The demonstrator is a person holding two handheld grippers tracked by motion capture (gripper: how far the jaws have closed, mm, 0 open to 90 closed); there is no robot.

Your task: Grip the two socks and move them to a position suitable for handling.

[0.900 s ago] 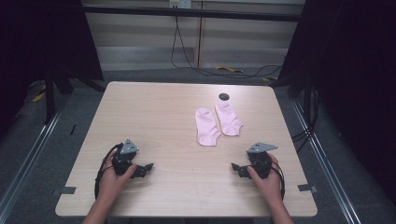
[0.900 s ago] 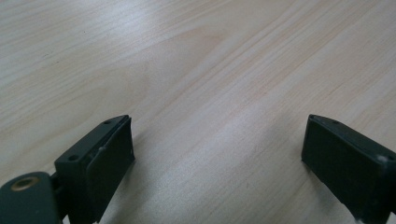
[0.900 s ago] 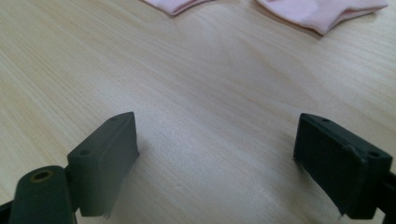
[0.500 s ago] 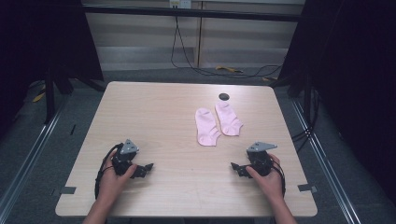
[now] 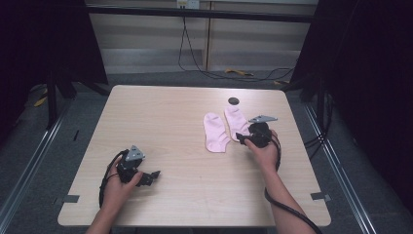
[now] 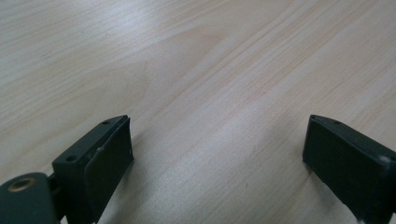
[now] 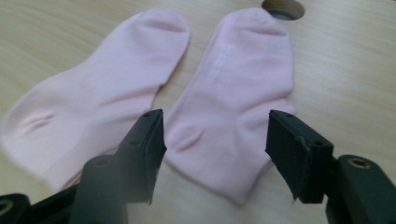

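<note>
Two pale pink socks lie flat side by side on the wooden table [image 5: 185, 141]: a left sock [image 5: 214, 132] [image 7: 88, 102] and a right sock [image 5: 234, 121] [image 7: 236, 100]. My right gripper [image 5: 241, 138] [image 7: 215, 151] stands open just over the cuff end of the right sock, its jaws straddling it without closing. Near the table's front left, my left gripper [image 5: 155, 175] [image 6: 217, 158] rests open over bare wood with nothing between its jaws.
A small dark round disc [image 5: 234, 101] [image 7: 282, 8] sits on the table beyond the socks' toes. Cables trail from both grippers. Dark frame posts and floor rails flank the table.
My right gripper has moved forward and left from the front right of the table to the cuff of the right sock. The left gripper has stayed in place.
</note>
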